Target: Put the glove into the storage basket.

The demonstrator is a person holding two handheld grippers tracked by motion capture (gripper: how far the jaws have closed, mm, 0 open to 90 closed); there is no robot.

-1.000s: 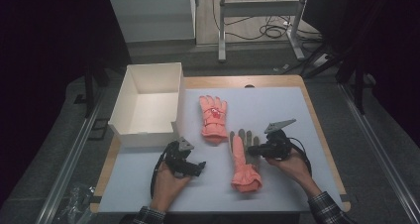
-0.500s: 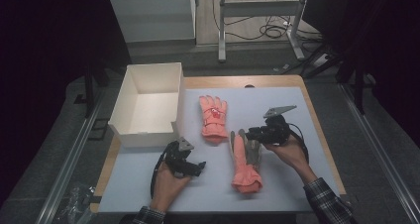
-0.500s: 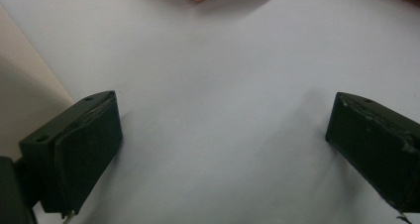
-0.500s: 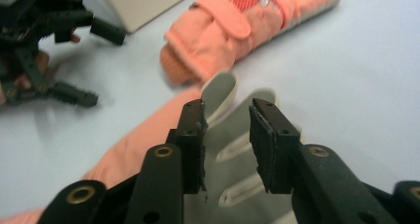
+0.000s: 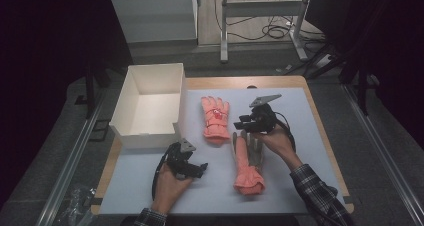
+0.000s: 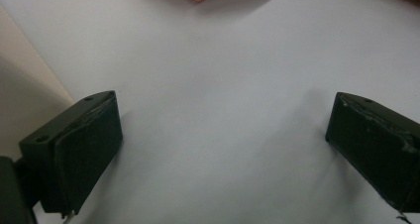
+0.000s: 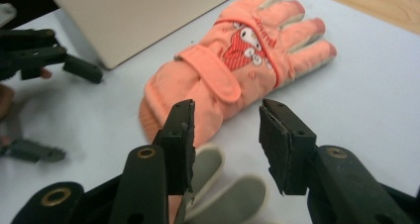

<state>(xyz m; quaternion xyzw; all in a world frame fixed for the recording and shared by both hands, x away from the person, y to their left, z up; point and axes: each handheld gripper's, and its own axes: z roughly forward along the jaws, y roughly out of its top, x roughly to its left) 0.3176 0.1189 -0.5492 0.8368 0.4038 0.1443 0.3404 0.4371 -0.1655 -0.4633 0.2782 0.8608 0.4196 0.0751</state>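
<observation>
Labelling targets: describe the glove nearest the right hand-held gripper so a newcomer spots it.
Start at the white box on the table's left. Two orange gloves lie to its right; take the nearer glove, below the right hand-held gripper. Its grey palm faces up, whereas the far glove shows a cartoon patch.

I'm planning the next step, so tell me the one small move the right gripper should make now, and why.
Probably carry the right gripper on toward the far glove and lower it over the cuff. Its jaws have just been opening and hold nothing, above the fingertips of the near glove, and in the right gripper view they point at the far glove. The white box stands open; the left gripper rests open on the mat.
</observation>
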